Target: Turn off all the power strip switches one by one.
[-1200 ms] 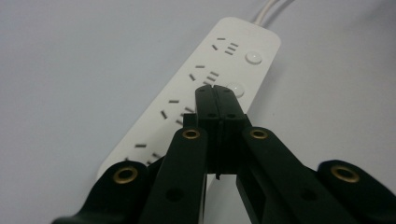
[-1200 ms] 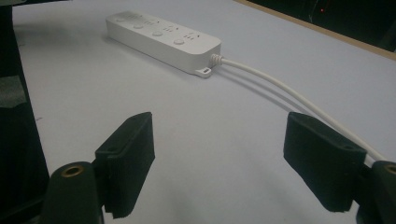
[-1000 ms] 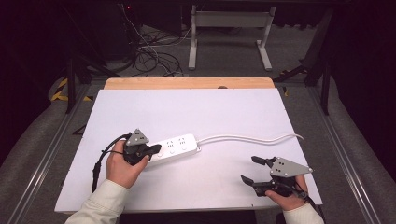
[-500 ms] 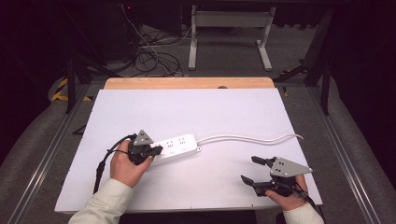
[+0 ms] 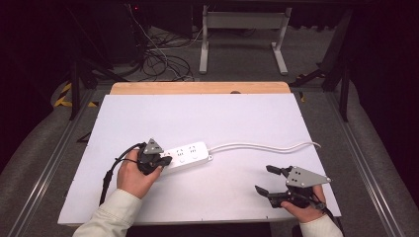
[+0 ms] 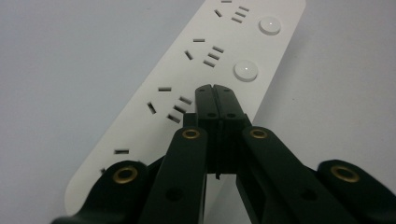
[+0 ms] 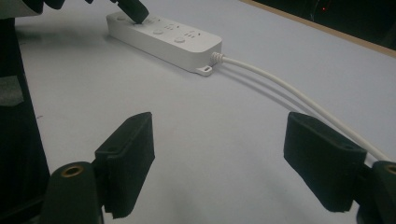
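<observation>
A white power strip [image 5: 190, 154] lies left of the middle of the white table [image 5: 197, 113], with its white cable [image 5: 262, 145] running off to the right. My left gripper [image 5: 165, 160] is shut with nothing between its jaws. Its joined tips [image 6: 215, 91] rest over the strip's [image 6: 163, 70] left end, just short of a round white switch button [image 6: 246, 71]. From the right gripper view the strip [image 7: 163, 39] shows with the left gripper [image 7: 135, 10] down on its far end. My right gripper [image 5: 263, 178] is open at the front right, nothing between its pads [image 7: 219, 158].
The cable [image 7: 289, 91] passes just beyond the right gripper's far jaw. A wooden strip [image 5: 197, 88] edges the table's far side. Behind it are metal stand legs [image 5: 242, 39] and loose cables on the floor [image 5: 163, 59].
The left gripper has crept slightly to the right over the strip's left end. The right gripper has kept still.
</observation>
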`<state>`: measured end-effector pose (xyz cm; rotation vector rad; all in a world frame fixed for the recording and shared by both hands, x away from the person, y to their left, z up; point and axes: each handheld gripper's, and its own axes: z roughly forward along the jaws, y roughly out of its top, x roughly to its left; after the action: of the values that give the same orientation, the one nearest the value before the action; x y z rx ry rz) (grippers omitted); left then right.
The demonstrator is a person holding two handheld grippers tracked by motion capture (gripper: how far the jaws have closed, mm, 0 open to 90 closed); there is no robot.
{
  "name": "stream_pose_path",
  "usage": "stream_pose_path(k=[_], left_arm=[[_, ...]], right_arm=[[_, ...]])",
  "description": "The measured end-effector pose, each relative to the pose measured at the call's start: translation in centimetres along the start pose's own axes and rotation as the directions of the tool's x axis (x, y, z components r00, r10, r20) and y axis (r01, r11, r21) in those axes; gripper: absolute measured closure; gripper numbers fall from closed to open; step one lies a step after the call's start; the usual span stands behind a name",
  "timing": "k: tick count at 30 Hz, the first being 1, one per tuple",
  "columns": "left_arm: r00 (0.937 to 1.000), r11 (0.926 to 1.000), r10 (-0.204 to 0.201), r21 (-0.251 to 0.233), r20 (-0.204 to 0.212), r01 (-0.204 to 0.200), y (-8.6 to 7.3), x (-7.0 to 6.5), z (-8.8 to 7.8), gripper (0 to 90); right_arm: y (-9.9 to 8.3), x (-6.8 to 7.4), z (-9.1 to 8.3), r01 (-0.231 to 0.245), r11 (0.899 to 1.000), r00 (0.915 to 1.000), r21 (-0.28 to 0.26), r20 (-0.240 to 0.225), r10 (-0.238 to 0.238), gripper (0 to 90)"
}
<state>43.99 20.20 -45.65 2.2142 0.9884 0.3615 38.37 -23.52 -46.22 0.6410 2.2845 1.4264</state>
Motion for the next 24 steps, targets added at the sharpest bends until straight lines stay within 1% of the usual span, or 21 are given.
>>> stream_pose_path(k=[2, 7, 12, 18, 20, 23, 24], left_arm=[[1.0000, 1.0000, 0.006, -0.001, -0.004, -0.006, -0.03, 0.11, 0.01, 90.0], [1.0000, 1.0000, 0.005, -0.001, 0.003, -0.005, -0.10, 0.10, 0.16, 90.0], [0.9999, 0.9998, 0.001, -0.018, 0.017, -0.001, -0.20, 0.13, 0.32, 90.0], [0.9999, 0.9999, 0.001, -0.017, 0.013, 0.000, -0.21, 0.05, 0.31, 90.0], [1.0000, 0.9999, -0.004, -0.012, 0.006, 0.004, -0.21, -0.02, 0.23, 90.0], [1.0000, 0.9999, 0.007, -0.013, 0.001, -0.007, -0.26, -0.10, 0.22, 90.0], [0.9998, 0.9998, 0.016, -0.011, -0.009, -0.016, -0.26, -0.15, 0.19, 90.0]], right_arm=[[-0.01, -0.01, 0.01, -0.001, 1.000, 1.0000, 0.002, 0.001, 0.001, 25.6], [-0.04, -0.06, 0.03, -0.003, 1.000, 1.0000, 0.002, 0.000, 0.003, 25.6], [-0.05, -0.07, 0.03, -0.004, 1.000, 1.0000, 0.004, 0.001, 0.004, 25.6], [-0.03, -0.04, 0.00, -0.005, 1.000, 1.0000, 0.000, 0.000, 0.005, 25.6], [-0.04, -0.05, -0.02, -0.003, 1.000, 1.0000, 0.002, 0.001, 0.003, 25.6], [-0.03, -0.04, -0.02, -0.004, 1.000, 1.0000, 0.001, 0.001, 0.004, 25.5], [-0.03, -0.02, 0.00, -0.005, 1.000, 1.0000, 0.000, -0.001, 0.005, 25.5]])
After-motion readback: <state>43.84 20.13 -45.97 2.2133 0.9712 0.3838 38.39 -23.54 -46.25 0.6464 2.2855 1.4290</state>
